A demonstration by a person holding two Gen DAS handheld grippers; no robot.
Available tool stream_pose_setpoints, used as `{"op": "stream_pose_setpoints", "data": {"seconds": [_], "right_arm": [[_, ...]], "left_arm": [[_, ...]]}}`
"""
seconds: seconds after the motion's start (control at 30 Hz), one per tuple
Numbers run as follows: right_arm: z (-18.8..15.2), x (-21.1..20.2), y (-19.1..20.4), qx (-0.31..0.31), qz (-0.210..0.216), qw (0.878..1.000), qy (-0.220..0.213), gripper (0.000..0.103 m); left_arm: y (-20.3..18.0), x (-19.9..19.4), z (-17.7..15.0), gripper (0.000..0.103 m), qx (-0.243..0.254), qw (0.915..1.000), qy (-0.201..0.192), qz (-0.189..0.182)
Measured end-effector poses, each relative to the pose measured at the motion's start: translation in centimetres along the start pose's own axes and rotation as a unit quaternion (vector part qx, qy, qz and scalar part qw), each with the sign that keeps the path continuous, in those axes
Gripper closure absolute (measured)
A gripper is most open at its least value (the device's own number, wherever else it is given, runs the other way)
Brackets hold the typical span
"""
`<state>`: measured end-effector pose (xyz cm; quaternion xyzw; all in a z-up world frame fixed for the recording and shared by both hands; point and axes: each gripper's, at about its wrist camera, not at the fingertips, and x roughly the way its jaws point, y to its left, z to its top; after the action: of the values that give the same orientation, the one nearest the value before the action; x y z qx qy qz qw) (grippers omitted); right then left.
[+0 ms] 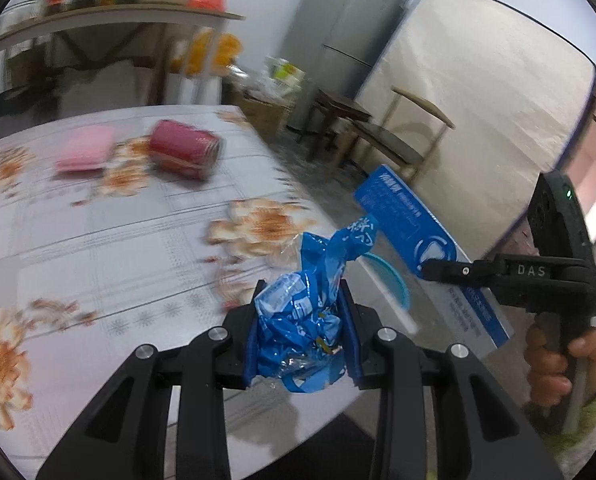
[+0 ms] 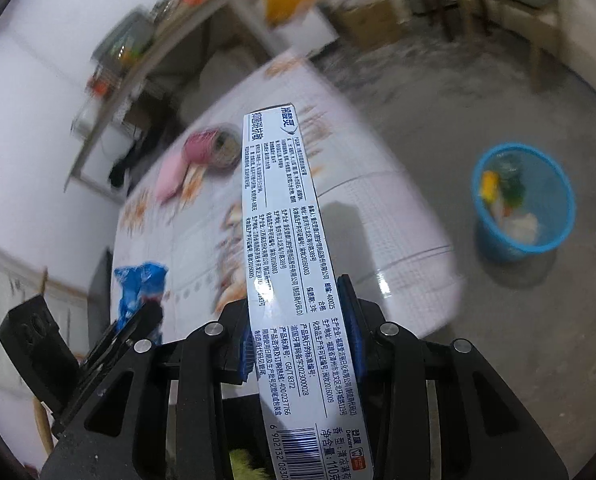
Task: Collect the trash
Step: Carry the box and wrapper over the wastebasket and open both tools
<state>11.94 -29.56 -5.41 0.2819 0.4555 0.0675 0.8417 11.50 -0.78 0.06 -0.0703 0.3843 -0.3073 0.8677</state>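
Note:
My left gripper (image 1: pixel 303 300) is shut on a crumpled blue plastic wrapper (image 1: pixel 301 320) and holds it above the table's right edge; the wrapper also shows in the right wrist view (image 2: pixel 140 286). My right gripper (image 2: pixel 298 292) is shut on a long blue-and-white toothpaste box (image 2: pixel 286 248) and holds it in the air off the table's edge; the box also shows in the left wrist view (image 1: pixel 409 232). A blue trash basket (image 2: pixel 523 208) with trash inside stands on the floor to the right of the table; its rim shows in the left wrist view (image 1: pixel 393 276).
A red can (image 1: pixel 184 154) lies on its side next to a pink sponge (image 1: pixel 86 154) on the floral tablecloth (image 1: pixel 98 240). A shelf (image 1: pixel 110 16) with jars stands behind. A chair (image 1: pixel 397 136), a mattress (image 1: pixel 489 100) and a fridge (image 1: pixel 349 32) are at the right.

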Motion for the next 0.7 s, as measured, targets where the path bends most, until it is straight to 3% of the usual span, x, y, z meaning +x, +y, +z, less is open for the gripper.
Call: {"op": "stream_pose_setpoints", "data": {"seconds": [0.27,0.5,0.7], "right_arm": [[-0.2,-4.9,-12.3,0.149,-0.009,0.986,-0.075,0.069],[-1.1,-2.5,-20.8,0.272,0.018,0.960,-0.062,0.069],[0.4,1.9,-26.0,0.352,0.044,0.934,-0.038,0.069]], "left_arm": [[-7.3,5.7,4.5,0.071,0.055,0.9924,0.067,-0.088],[-13.9,15.3,6.6,0.071,0.081,0.9739,0.166,-0.132],[-17.9,26.4,6.9,0.071,0.077,0.9527,0.268,-0.120]]}}
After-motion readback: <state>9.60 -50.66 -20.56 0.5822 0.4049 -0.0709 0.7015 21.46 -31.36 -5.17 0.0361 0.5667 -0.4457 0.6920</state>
